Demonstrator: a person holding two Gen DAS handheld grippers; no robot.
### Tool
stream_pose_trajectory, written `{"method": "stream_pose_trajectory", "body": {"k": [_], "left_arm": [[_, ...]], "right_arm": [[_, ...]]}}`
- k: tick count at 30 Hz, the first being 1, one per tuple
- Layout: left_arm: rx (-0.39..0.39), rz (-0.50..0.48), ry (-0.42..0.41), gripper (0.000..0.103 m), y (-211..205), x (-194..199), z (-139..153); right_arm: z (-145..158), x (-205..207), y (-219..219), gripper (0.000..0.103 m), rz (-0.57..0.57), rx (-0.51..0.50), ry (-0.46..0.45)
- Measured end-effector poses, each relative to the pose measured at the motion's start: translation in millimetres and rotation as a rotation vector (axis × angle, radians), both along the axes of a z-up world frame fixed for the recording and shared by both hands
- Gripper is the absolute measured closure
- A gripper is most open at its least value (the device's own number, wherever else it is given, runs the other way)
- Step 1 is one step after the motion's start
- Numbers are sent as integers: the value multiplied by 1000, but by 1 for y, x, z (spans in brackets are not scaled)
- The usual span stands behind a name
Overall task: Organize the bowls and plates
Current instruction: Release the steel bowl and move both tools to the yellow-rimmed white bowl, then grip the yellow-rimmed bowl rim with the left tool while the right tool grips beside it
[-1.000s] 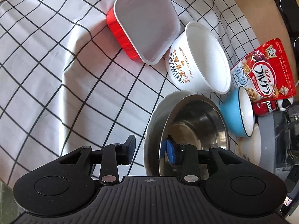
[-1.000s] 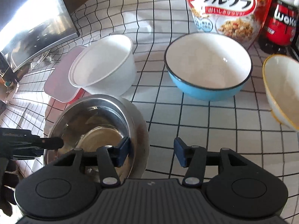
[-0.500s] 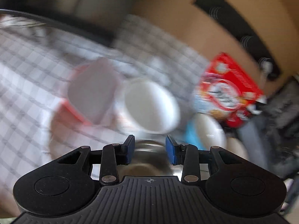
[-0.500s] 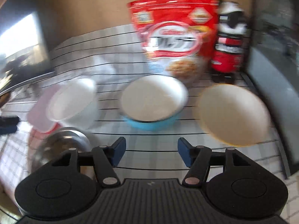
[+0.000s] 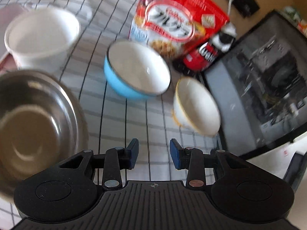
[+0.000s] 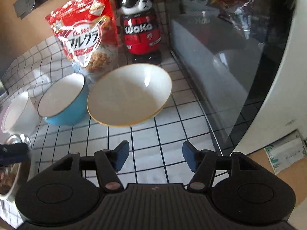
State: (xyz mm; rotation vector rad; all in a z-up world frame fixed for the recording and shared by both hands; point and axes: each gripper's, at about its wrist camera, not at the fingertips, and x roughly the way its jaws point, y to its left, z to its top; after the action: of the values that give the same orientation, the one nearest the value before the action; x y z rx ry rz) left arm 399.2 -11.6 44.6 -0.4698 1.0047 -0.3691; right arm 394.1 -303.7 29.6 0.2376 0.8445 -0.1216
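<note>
Left tongs (image 5: 154, 154) partly open, nothing between the blue pads, checked tabletop cloth (image 5: 122, 122) visible through the gap. Left view is motion-blurred.

Right tongs (image 6: 155, 158) wider apart, also empty; jaws have just been opening, with only cloth between them.

Bowls, left view:
- steel bowl (image 5: 36, 122) at the left edge, just left of the left tongs, upright, not touched
- white paper tub (image 5: 41, 38) behind it, upper left, with a pinkish container edge (image 5: 5, 61) at the far-left border beside it
- blue bowl (image 5: 134, 71) with white inside, centre, near the tub
- yellow-rimmed white bowl (image 5: 195, 107) right of the blue one, near the dark glass door of an appliance (image 5: 268, 88)

Right view:
- yellow-rimmed white bowl (image 6: 130, 95) straight ahead of the right tongs, a short gap between rim and fingertips
- blue bowl (image 6: 63, 103) just left of it; rims look touching or nearly so, cannot tell which
- white paper tub (image 6: 17, 111) further left, steel bowl (image 6: 13, 172) at the lower-left edge with a dark blurred part of the other gripper in front of it

Behind the bowls: red cereal bag (image 6: 84, 32) standing upright, and a red-and-black bear-shaped container (image 6: 140, 23) marked "waka" just right of it. Appliance (image 6: 239, 57) fills the right side of the view
</note>
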Motion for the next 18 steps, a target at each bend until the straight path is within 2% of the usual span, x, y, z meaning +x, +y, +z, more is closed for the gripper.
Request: {"method": "stream_pose_trajectory", "body": {"k": [5, 13, 18], "left_arm": [[89, 10, 56, 64, -6, -14, -18], [65, 137, 85, 64, 9, -21, -16], [33, 137, 120, 64, 4, -20, -23]], "right_arm": [[-10, 16, 12, 41, 125, 4, 27], [-12, 33, 38, 41, 289, 7, 11], [-20, 34, 42, 41, 321, 19, 20]]}}
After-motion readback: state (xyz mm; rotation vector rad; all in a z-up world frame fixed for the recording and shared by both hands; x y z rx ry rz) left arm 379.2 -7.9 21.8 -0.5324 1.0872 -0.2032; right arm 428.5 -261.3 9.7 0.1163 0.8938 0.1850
